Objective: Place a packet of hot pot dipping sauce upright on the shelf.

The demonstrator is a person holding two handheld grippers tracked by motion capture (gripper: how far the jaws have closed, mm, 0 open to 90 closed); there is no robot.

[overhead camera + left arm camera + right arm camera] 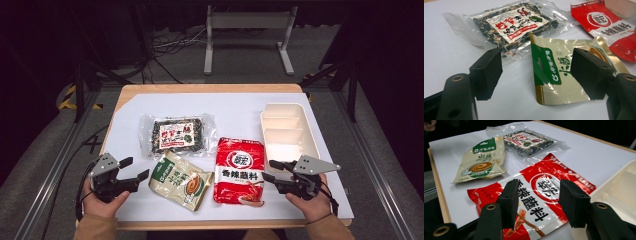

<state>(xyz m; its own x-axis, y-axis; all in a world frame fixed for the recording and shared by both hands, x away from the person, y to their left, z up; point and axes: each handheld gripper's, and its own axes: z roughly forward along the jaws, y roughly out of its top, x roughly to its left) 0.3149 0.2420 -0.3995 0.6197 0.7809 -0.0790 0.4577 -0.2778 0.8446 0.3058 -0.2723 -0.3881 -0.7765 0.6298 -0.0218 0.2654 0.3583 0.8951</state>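
Observation:
Three food packets lie on the white table sheet. A clear packet of dark dried food with a red-and-white label (178,134) (515,23) (529,142) is farthest back. A cream-and-green pouch (181,179) (564,72) (481,160) lies at the front middle. A red pouch with white lettering (240,170) (609,27) (536,195) sits to its right. My left gripper (136,168) (536,75) hovers just left of the cream pouch, open, the pouch's corner between its jaws without contact. My right gripper (270,170) (537,202) hangs open at the red pouch's right edge.
A cream divided tray (289,134) (621,187) stands at the right of the sheet, just behind my right gripper. The wooden table edge (210,88) frames the white sheet. Dark floor, cables and a metal stand lie beyond the table.

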